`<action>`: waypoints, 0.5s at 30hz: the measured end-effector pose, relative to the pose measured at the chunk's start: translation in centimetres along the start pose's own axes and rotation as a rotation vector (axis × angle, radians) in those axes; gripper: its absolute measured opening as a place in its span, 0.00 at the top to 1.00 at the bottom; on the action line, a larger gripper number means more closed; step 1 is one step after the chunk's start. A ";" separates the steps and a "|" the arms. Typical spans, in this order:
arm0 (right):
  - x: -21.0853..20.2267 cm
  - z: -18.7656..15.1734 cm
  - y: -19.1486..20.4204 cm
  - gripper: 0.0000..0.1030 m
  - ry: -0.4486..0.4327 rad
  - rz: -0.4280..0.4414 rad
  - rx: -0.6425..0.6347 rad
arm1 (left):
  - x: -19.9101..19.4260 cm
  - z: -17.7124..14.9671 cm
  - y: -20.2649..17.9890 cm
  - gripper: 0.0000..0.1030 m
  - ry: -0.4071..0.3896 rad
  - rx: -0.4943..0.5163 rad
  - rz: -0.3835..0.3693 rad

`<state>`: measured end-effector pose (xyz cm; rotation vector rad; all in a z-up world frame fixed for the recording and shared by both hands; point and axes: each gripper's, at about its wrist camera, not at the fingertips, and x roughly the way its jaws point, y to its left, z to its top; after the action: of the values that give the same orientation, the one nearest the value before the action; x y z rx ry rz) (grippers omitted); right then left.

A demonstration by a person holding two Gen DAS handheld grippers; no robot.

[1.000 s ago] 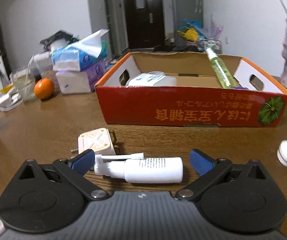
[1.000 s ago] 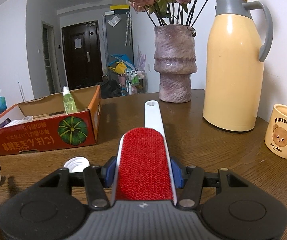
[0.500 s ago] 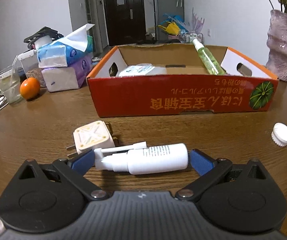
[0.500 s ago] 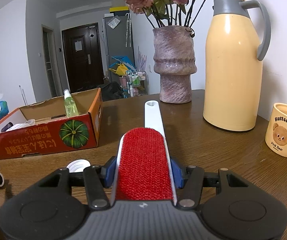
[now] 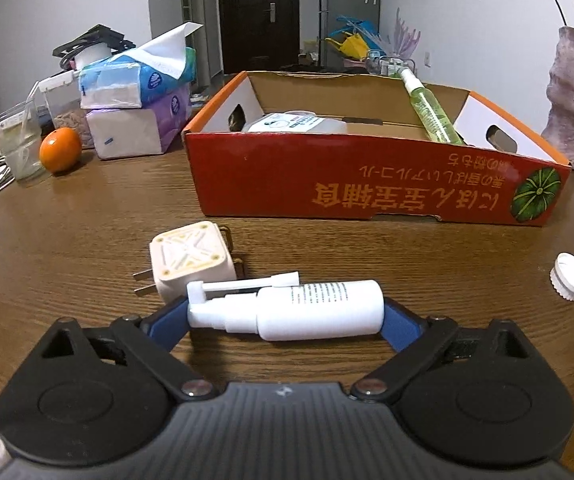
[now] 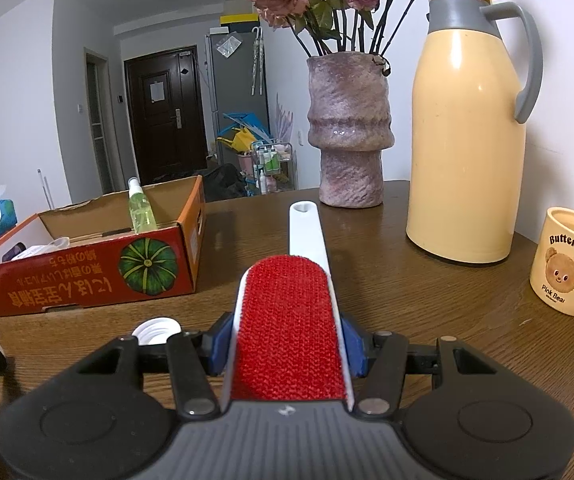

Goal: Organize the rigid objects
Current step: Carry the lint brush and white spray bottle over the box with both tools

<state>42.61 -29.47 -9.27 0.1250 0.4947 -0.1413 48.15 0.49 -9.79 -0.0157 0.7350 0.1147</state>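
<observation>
My left gripper (image 5: 285,316) is shut on a white spray bottle (image 5: 287,310) that lies sideways between its blue pads, just above the wooden table. A cream plug adapter (image 5: 191,266) sits right behind the bottle. My right gripper (image 6: 287,340) is shut on a red lint brush (image 6: 289,320) with a white handle pointing forward. The red cardboard box (image 5: 367,184) stands ahead and holds a green spray bottle (image 5: 431,110) and a white container (image 5: 299,123). The box also shows in the right wrist view (image 6: 87,276).
A white cap (image 5: 571,276) lies on the table at the right. Tissue packs (image 5: 139,100), an orange (image 5: 60,155) and a plastic cup (image 5: 17,144) stand at the left. A vase (image 6: 349,128), a cream thermos (image 6: 467,128) and a bear mug (image 6: 567,264) stand at the right.
My left gripper has closed its pads onto the white spray bottle and the view has shifted. The right gripper keeps its hold on the lint brush and has barely moved.
</observation>
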 end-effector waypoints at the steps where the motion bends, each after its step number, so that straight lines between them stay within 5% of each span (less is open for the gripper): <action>1: 0.0 0.0 0.0 0.47 0.000 0.001 0.001 | 0.0 0.0 0.0 0.04 0.000 -0.001 0.006; 15: -0.8 0.0 -0.3 0.47 -0.040 0.010 0.016 | -4.8 0.3 -0.6 0.04 -0.164 0.013 0.022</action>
<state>41.93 -29.64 -8.89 0.1395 0.4530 -0.1379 44.93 -0.52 -6.38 0.0140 0.5718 0.1309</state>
